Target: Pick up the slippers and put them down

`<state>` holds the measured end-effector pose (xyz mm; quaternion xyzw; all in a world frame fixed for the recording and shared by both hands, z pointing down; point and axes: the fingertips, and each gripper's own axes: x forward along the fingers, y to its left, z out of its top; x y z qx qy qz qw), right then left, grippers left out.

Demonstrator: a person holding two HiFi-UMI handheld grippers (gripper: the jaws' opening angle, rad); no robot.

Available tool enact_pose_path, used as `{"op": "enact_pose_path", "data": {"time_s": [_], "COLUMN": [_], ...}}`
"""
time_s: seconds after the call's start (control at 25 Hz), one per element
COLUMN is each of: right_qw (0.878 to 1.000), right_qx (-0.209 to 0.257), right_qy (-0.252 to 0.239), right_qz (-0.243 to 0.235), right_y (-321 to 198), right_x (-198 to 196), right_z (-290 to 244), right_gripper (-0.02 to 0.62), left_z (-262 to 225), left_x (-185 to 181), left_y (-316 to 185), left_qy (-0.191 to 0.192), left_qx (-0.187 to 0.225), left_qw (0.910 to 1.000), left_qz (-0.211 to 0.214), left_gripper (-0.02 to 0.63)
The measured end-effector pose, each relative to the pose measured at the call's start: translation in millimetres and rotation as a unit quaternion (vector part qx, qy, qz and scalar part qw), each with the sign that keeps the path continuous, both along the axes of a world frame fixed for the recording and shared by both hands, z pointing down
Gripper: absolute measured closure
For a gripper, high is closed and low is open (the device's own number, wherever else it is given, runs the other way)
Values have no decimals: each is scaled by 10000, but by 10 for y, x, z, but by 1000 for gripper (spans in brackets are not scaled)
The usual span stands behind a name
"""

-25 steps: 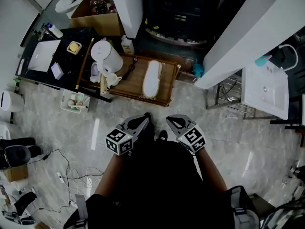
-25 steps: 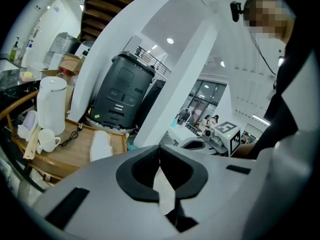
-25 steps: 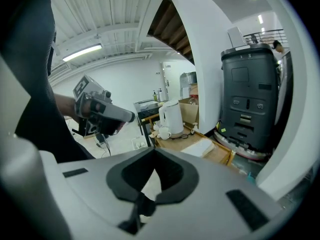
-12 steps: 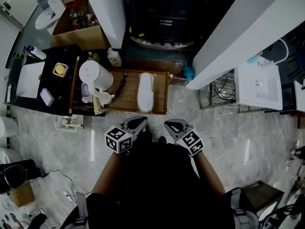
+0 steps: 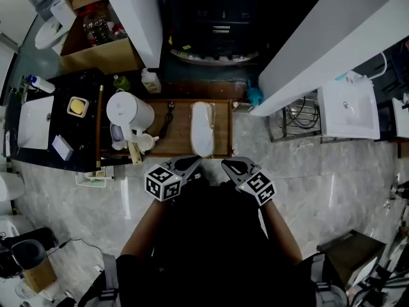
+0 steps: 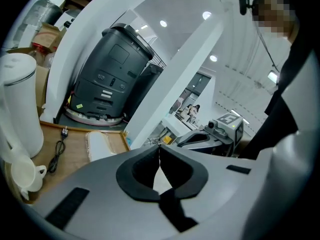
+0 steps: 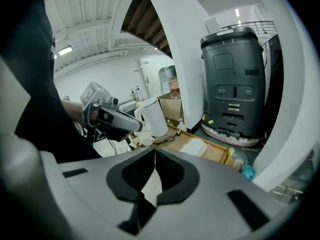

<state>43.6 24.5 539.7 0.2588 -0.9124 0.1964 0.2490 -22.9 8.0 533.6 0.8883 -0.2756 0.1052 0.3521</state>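
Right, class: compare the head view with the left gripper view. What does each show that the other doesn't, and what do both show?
Head view only: the black table at the left, with a white sheet on it. Left gripper view only: ceiling lights, and the left tongs seen close up, tips touching with nothing between them. Both: the white kettle, the wooden tray and the white slipper lying on it.

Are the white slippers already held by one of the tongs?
No, the white slippers lie on the wooden tray, while the left tongs and right tongs are shut and empty, apart from them.
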Motion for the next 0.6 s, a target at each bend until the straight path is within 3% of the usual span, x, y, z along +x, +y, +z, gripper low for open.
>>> {"op": "enact_pose_path", "data": {"time_s": [0.2, 0.6], "right_qw": [9998, 9991], "right_qx": [-42, -273], "right_qy": [64, 210], "right_qz": [159, -251], "right_y": [-72, -243], "right_x": [-221, -380], "right_z": [70, 278], "right_gripper": [586, 583], "left_z": [59, 272], "left_x": [-131, -372], "left_y": [-89, -238], "left_qy": [-15, -41], "left_qx": [-60, -225], "left_qw": [9998, 9996], "left_qz": [178, -155], "left_gripper": [595, 594]}}
